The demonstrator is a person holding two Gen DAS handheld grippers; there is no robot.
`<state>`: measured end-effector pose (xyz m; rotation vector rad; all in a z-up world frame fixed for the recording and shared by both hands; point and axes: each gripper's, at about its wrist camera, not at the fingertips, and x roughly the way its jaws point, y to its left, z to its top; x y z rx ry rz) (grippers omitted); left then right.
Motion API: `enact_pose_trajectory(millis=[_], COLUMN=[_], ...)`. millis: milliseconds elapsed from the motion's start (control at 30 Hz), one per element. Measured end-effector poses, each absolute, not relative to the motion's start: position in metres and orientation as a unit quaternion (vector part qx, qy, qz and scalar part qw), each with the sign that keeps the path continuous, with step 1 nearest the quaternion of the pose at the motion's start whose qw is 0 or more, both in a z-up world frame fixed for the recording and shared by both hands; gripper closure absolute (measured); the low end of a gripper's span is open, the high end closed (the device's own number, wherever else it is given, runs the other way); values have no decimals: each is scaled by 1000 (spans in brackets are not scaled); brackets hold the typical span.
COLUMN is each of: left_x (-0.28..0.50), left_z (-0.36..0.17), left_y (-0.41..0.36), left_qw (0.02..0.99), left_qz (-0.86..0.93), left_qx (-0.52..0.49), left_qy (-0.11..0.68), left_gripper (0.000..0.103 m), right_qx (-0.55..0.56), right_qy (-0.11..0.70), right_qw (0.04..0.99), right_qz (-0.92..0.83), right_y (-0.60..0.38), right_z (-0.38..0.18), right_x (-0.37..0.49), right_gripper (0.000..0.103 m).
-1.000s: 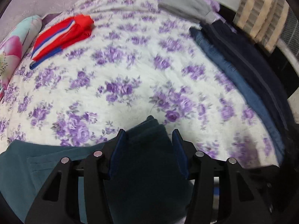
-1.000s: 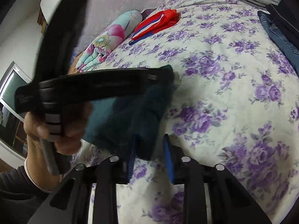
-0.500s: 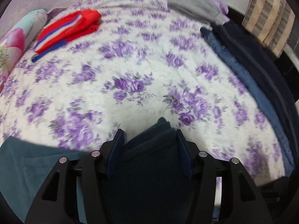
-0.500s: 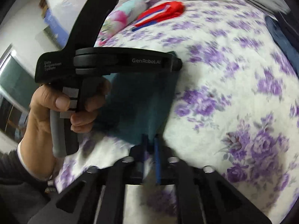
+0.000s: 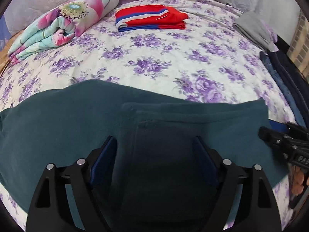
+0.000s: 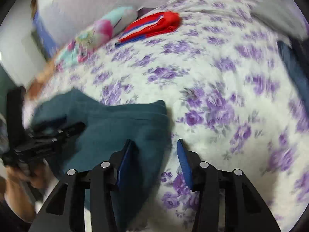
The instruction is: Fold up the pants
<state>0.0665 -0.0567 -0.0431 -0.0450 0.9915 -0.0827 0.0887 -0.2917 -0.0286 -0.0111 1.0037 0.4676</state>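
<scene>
Teal fleece pants (image 5: 135, 127) lie folded flat on the purple-flowered quilt (image 5: 154, 58), near its front edge, so I'm letting go. My left gripper (image 5: 154, 154) is opening over the soft doubled cloth, pads clear of it. My right gripper (image 6: 154, 154) is opening too, straddling the fold's thick right edge without pinching.

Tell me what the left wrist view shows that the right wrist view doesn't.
Only the left wrist view shows the grey folded garment and the pocket seam on the teal pants, sharply. Only the right wrist view shows the person's hand holding the left hand-held gripper. Both show the pants lying on the floral bedspread, the red striped garment and the rolled floral quilt.
</scene>
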Motion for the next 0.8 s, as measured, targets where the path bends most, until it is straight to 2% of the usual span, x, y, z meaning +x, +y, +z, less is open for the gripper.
enact_pose_trajectory(millis=[67, 133, 233, 433, 633, 667, 700, 800], left_x=[58, 43, 20, -30, -52, -49, -45, -32], left_z=[-30, -10, 16, 31, -9, -16, -24, -34], left_y=[-42, -20, 25, 137, 211, 215, 219, 225], left_qw=[882, 895, 914, 893, 838, 831, 823, 823], left_qz=[-41, -33, 14, 164, 216, 215, 218, 231], left_qx=[-40, -48, -63, -148, -279, -289, -299, -301], left_qy=[468, 442, 400, 391, 417, 425, 432, 423], left_gripper=[24, 24, 13, 11, 11, 12, 21, 28], right_qx=[16, 28, 30, 103, 124, 126, 129, 138], right_qy=[471, 450, 415, 392, 419, 421, 420, 414], right_qw=[852, 866, 889, 892, 872, 871, 871, 870], right_qz=[230, 217, 190, 202, 220, 221, 221, 229], right_y=[-298, -307, -309, -313, -301, -301, -301, -303], right_z=[-19, -4, 13, 18, 1, -1, -3, -6], right_x=[86, 81, 83, 101, 104, 103, 103, 101], right_gripper=[49, 38, 27, 20, 15, 15, 15, 15])
